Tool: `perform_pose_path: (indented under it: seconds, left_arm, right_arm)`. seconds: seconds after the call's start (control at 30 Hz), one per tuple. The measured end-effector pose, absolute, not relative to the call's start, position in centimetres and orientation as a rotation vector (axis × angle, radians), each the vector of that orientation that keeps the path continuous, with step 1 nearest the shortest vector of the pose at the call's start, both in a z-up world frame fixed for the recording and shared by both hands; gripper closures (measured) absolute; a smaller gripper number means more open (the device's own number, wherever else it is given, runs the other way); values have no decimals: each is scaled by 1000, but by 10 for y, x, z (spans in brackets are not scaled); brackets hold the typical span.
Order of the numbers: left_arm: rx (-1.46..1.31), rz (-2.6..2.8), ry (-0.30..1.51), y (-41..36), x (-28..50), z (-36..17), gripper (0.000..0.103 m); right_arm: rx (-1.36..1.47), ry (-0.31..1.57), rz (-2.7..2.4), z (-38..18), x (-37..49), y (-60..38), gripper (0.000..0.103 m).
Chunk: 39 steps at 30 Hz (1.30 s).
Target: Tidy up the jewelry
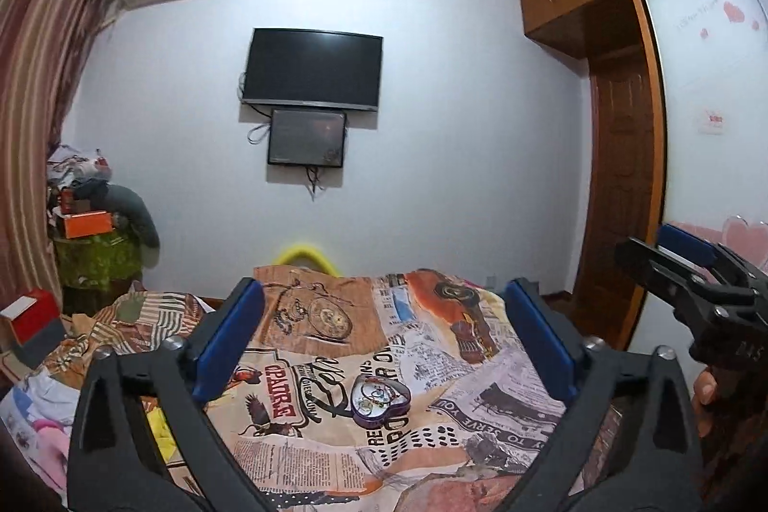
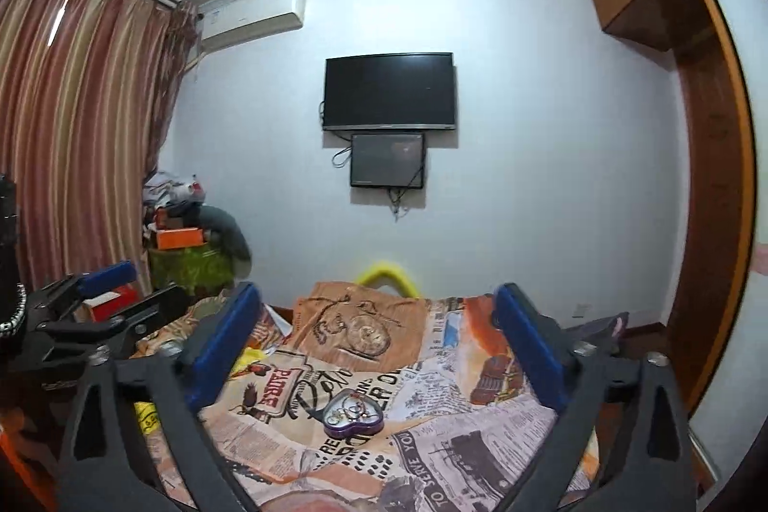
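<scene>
Two hand-held grippers raised over a bed, before any grasp.
At lower left of the left wrist view, the left gripper (image 1: pixel 384 349) stands with jaws wide apart and empty; at frame centre a purple heart-shaped tin (image 1: pixel 380 400) holding jewelry (image 1: pixel 377 397) rests on the printed bedspread (image 1: pixel 480 382); further right, the right gripper (image 2: pixel 379 349) is likewise spread. Risk: the soft bedding may tilt the tin under pressure, spilling the tangled pieces.

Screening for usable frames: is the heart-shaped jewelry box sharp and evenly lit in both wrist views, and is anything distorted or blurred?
Left wrist view: heart-shaped jewelry box reasonably sharp, soft even light, strong fisheye bending of the wardrobe. Right wrist view: box slightly softer, curtain bowed, yellow object behind the bedspread blurred.
</scene>
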<state>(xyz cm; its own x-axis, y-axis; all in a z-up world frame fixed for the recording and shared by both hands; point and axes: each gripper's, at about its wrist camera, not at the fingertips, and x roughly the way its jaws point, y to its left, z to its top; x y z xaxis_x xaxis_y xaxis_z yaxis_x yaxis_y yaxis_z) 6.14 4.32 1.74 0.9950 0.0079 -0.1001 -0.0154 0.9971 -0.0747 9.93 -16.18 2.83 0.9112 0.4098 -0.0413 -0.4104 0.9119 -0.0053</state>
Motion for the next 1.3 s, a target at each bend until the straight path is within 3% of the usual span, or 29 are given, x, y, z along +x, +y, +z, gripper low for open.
perform_pose_path:
  seconds: [1.3]
  left_arm:
    - [-107, 34, 168, 46, 63, 7, 1]
  right_arm:
    - [11, 123, 440, 17, 87, -177, 0]
